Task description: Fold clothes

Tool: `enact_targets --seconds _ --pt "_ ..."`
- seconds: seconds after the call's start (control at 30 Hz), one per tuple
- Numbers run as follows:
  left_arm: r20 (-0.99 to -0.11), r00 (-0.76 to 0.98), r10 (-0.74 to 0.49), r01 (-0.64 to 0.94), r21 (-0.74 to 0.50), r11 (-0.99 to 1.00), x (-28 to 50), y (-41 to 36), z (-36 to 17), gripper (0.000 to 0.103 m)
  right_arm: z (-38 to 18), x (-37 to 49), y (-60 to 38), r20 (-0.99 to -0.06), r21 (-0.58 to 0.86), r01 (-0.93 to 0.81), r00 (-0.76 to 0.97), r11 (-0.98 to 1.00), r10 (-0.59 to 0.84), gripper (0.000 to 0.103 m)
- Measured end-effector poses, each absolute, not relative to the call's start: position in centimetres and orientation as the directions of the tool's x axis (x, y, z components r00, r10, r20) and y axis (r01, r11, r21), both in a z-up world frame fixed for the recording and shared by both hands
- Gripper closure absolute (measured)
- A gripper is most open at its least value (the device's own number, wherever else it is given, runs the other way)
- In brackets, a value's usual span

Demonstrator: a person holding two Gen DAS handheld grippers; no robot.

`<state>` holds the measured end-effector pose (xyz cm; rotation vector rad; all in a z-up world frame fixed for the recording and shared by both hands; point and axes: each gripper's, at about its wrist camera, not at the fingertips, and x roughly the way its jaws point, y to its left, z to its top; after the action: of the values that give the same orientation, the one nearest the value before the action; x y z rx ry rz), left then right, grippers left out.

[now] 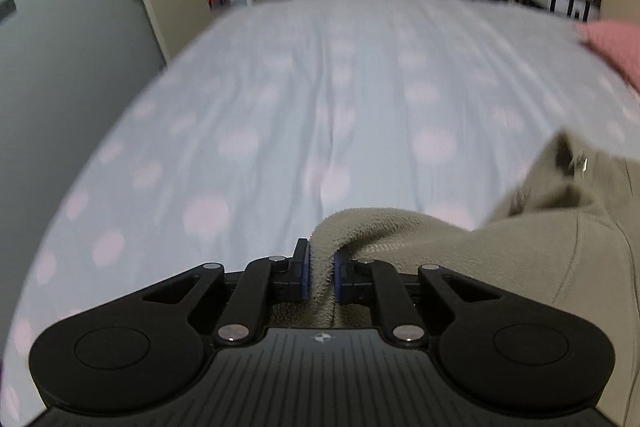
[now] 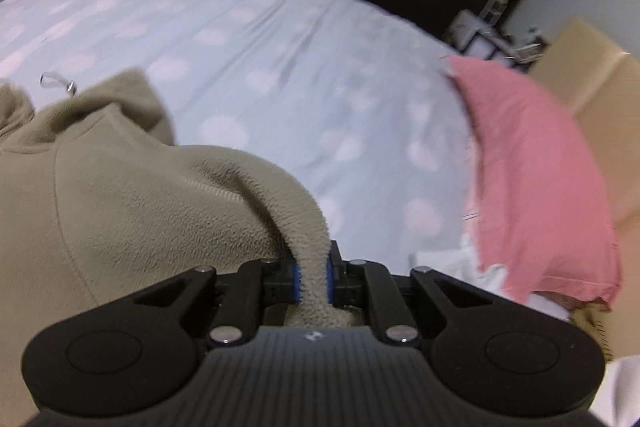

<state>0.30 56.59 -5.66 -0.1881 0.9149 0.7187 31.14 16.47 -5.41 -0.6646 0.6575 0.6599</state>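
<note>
- The bed (image 1: 280, 99), under a pale blue sheet with faint pink spots, fills both views and lies bare ahead of the grippers.
- The beige fleece jacket (image 2: 120, 195) hangs between the two grippers, lifted above the near part of the bed; its collar and zip pull sit toward the middle, so its long axis runs side to side, from one gripper to the other.
- A pink pillow (image 2: 532, 179) lies at the bed's right side, nearer the right hand, just beside some white cloth.
- The left gripper (image 1: 322, 273) has its jaws clenched on a roll of the fleece, with the rest of the jacket running off to its right.
- The right gripper (image 2: 312, 277) likewise pinches a roll of fleece, with the jacket running off to its left.
- Both grips look level, so neither hand is nearer; I judge that any laying down would go forward onto the bare sheet.
</note>
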Motion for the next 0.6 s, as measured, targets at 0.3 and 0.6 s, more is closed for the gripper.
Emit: enact_targets --seconds 0.3,0.6 --pt "-0.74 0.404 0.537 -0.63 0.201 0.75 7.1 57.5 -4.0 0.085 -6.0 32.9 17.1 -0.717 -0.332 -0.651 0.644 0.683 0.265 0.085" --pt "-0.739 0.437 0.513 -0.538 0.243 0.807 3.7 53.1 -6.2 0.048 -5.9 29.9 14.7 -0.67 -0.322 -0.695 0.647 0.643 0.364 0.047"
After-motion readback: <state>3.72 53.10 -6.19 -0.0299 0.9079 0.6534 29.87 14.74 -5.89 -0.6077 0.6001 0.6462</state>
